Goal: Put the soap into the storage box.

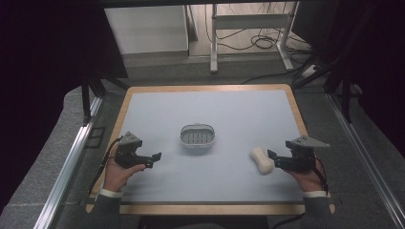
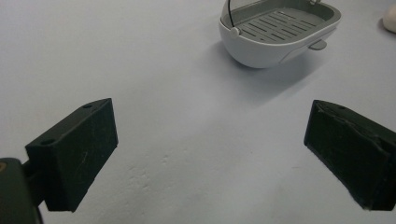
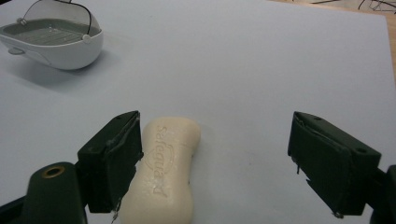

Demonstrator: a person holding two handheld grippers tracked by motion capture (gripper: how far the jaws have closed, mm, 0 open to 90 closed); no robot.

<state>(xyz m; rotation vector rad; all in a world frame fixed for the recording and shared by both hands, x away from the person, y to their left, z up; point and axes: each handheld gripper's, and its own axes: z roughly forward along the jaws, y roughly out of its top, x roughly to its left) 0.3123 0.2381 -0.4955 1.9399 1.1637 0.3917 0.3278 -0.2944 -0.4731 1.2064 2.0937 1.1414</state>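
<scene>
A cream soap bar [image 1: 261, 160] [image 3: 166, 172] lies on the blue-grey mat at the front right. My right gripper [image 1: 274, 160] [image 3: 219, 161] stands open around it, and the bar lies against the left jaw with a wide gap to the other. A white-and-grey soap dish [image 1: 197, 138] [image 2: 280, 28] [image 3: 51, 39] with a slotted tray sits mid-mat, its lid raised. My left gripper [image 1: 154, 160] [image 2: 210, 158] is open over bare mat, to the left of the dish and nearer the front, with nothing between its jaws. The soap [image 2: 390, 18] peeks in at the far right edge of the left gripper view.
The mat [image 1: 229, 109] covers a wooden table [image 1: 205, 208] whose rim shows all round. Metal rails [image 1: 71, 157] run along both sides. A desk frame [image 1: 248, 21] and cables stand on the floor beyond the far edge.
</scene>
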